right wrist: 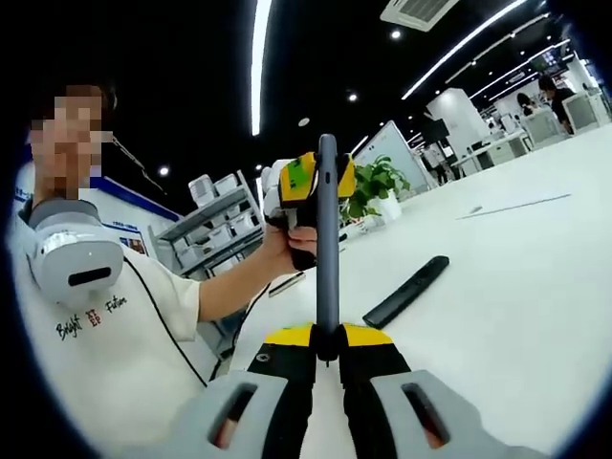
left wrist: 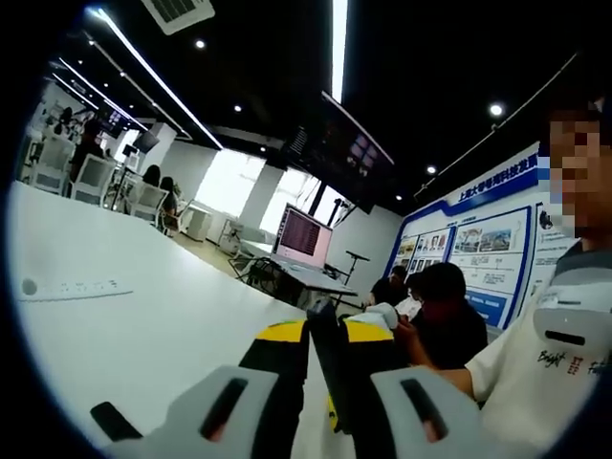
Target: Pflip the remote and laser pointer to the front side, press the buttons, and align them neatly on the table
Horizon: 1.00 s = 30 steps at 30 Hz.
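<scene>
Right gripper [right wrist: 327, 359] jaws pinch slim dark grey remote [right wrist: 327, 239] edge-on and upright, left gripper [right wrist: 304, 182] pinching its far tip; rotate both together, lower it flat beside black laser pointer [right wrist: 406, 292] on white table [right wrist: 516, 287].

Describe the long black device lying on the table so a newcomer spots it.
Start at the white table. Right of the slim grey bar held upright in the right gripper lies the long black device, flat and diagonal. Unlike the bar, no gripper holds it.
</scene>
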Each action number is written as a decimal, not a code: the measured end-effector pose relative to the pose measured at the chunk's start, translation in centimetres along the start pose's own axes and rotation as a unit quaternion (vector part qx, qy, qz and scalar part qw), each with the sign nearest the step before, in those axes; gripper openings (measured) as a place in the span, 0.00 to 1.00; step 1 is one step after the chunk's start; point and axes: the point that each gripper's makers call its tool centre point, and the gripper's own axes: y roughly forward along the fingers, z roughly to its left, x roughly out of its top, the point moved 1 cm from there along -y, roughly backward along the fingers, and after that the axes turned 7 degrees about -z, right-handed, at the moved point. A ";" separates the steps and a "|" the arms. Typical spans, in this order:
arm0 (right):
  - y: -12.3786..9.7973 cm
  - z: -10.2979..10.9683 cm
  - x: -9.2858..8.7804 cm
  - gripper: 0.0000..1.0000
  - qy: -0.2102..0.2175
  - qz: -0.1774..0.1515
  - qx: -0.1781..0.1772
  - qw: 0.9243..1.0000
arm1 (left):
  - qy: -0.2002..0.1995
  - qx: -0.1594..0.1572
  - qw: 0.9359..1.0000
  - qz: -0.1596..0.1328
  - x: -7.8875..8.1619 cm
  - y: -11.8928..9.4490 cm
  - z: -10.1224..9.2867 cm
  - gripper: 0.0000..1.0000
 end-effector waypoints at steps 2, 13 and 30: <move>0.1 0.0 0.0 0.12 0.005 -0.005 0.003 1.000 | -0.009 -0.001 1.000 -0.003 0.1 -0.1 0.0 0.15; 0.7 0.5 0.0 0.12 0.042 -0.034 0.029 0.998 | -0.046 -0.009 0.999 -0.014 0.4 -0.1 -0.1 0.15; 1.1 1.6 0.6 0.12 0.053 -0.072 0.056 0.994 | -0.095 -0.026 0.994 -0.036 1.1 0.0 -0.7 0.12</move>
